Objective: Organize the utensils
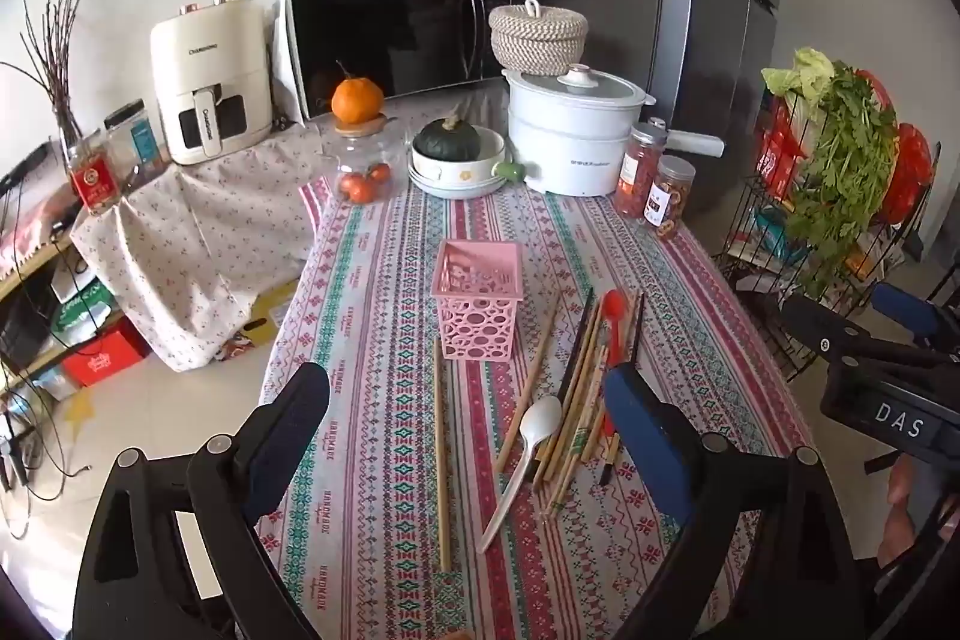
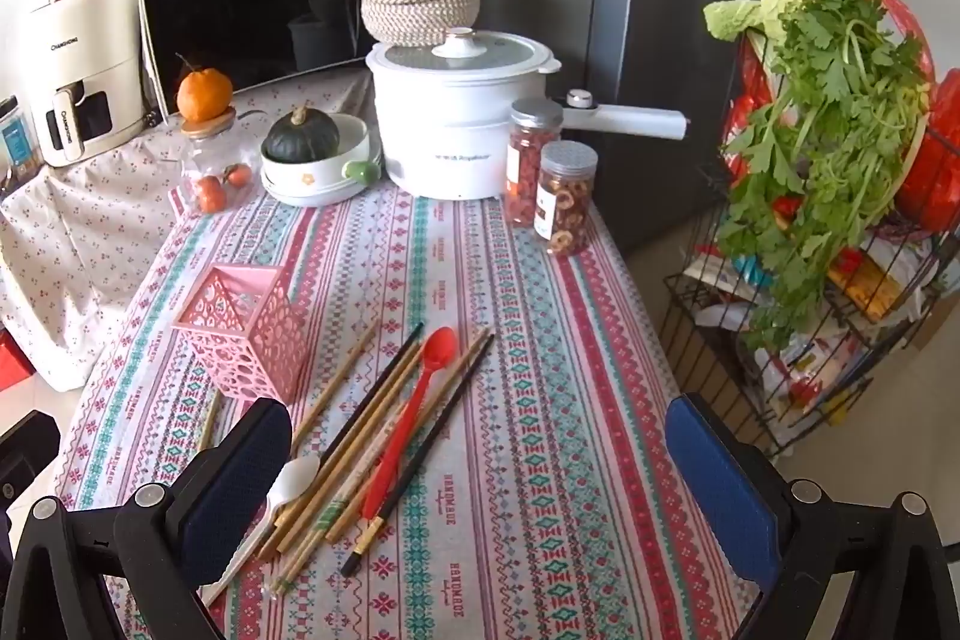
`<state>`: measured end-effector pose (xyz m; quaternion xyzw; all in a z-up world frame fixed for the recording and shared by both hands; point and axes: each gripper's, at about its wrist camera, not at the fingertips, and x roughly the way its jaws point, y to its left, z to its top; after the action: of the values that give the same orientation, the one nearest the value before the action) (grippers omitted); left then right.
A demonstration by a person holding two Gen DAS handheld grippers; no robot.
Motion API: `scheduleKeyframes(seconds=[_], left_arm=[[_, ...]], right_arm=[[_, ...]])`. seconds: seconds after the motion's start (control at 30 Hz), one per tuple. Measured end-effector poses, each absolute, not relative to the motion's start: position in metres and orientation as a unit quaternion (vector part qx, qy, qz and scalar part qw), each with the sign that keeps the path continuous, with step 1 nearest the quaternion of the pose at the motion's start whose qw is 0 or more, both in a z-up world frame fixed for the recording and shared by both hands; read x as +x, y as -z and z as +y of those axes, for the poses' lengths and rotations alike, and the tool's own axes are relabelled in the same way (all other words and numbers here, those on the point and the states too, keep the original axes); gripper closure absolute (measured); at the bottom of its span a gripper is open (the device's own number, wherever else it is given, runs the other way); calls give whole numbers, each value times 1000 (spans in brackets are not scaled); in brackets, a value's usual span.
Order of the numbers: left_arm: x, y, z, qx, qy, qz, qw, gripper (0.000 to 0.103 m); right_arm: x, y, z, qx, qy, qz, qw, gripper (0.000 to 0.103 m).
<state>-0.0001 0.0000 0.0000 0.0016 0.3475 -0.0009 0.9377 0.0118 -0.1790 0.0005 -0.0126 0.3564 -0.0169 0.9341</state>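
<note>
Room: a grey refrigerator stands past the table's far right corner; a wire rack holding leafy greens sits off the right edge.
Side counter: off the far left corner, draped in floral cloth, carrying a microwave and a cream air fryer.
Table: covered by a striped patterned tablecloth.
Far edge: a white electric pot with a woven lidded basket behind it, a bowl holding a dark green squash, two clear snack jars and a glass jar topped by an orange.
Holder: a pink perforated utensil holder stands upright near the table's middle, nothing visible inside.
Utensils: wooden and black chopsticks, a red spoon and a white spoon lie loose in a heap just right of the holder; one wooden chopstick lies apart toward the near edge.
Left gripper: tilted downward over the near edge, jaws spread wide, nothing between them.
Right gripper: tilted downward above the heap, jaws spread wide, holding nothing.
</note>
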Motion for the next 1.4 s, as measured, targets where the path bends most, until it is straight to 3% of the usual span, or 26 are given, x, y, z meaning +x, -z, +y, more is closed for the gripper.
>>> scheduleKeyframes(seconds=[1.4], left_arm=[[9,7,5,-18,-5,370,929,8]], right_arm=[[6,-7,-178,-1,16,336,942,1]])
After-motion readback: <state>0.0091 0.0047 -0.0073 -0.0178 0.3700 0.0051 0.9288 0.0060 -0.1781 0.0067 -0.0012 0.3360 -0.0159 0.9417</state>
